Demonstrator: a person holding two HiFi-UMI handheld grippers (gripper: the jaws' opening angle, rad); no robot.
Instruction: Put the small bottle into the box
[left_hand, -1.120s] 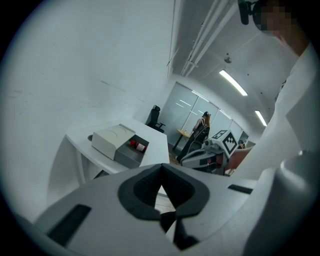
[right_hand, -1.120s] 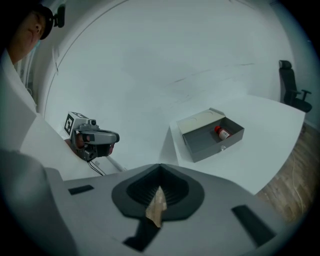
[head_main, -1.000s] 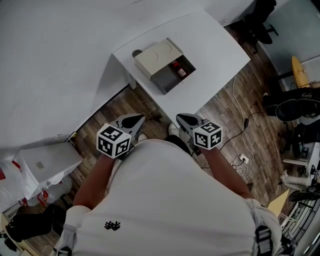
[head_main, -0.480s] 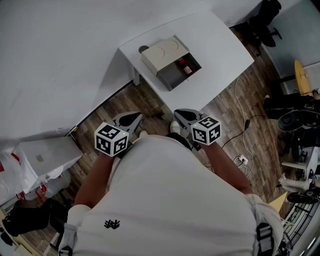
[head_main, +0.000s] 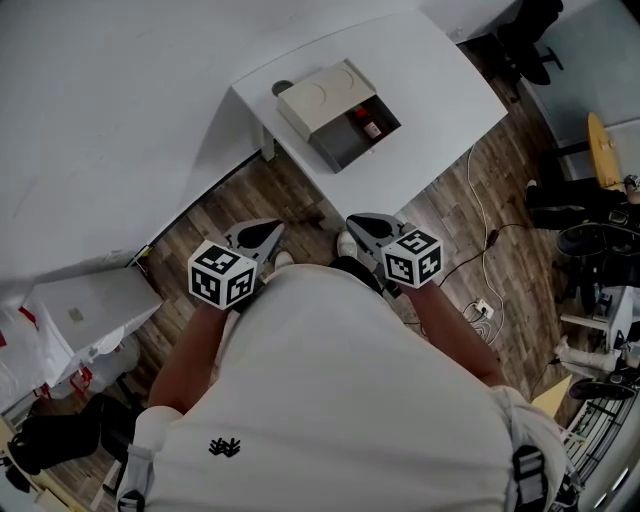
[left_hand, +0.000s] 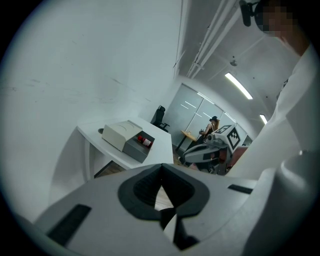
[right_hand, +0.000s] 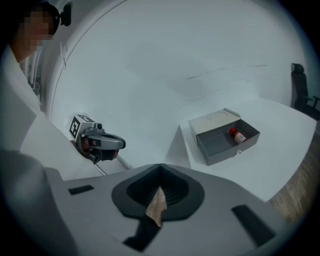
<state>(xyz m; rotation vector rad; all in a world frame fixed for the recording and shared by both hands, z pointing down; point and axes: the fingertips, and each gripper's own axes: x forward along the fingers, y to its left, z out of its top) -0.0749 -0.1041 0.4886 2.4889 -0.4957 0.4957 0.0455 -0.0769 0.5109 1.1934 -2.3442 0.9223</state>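
Observation:
A beige box (head_main: 325, 97) stands on the white table (head_main: 440, 100) with its grey drawer pulled open. The small bottle (head_main: 368, 125), red-capped, lies inside the drawer. It also shows in the drawer as the bottle (left_hand: 145, 141) and the bottle (right_hand: 238, 135). My left gripper (head_main: 256, 240) and right gripper (head_main: 368, 230) hang side by side close to the person's body, over the wooden floor and short of the table. Both are shut with nothing held. The left gripper (left_hand: 161, 170) and right gripper (right_hand: 160, 172) point toward the box (left_hand: 125, 136), (right_hand: 222, 131).
A small dark round thing (head_main: 282, 88) sits on the table behind the box. A black chair (head_main: 525, 35) stands at the far right. Cables and a plug (head_main: 482, 305) lie on the floor at the right. A white bin (head_main: 85, 315) stands at the left.
The head view has shifted a little, so the table and box sit slightly differently in frame. Both grippers stay shut near the body, barely moved.

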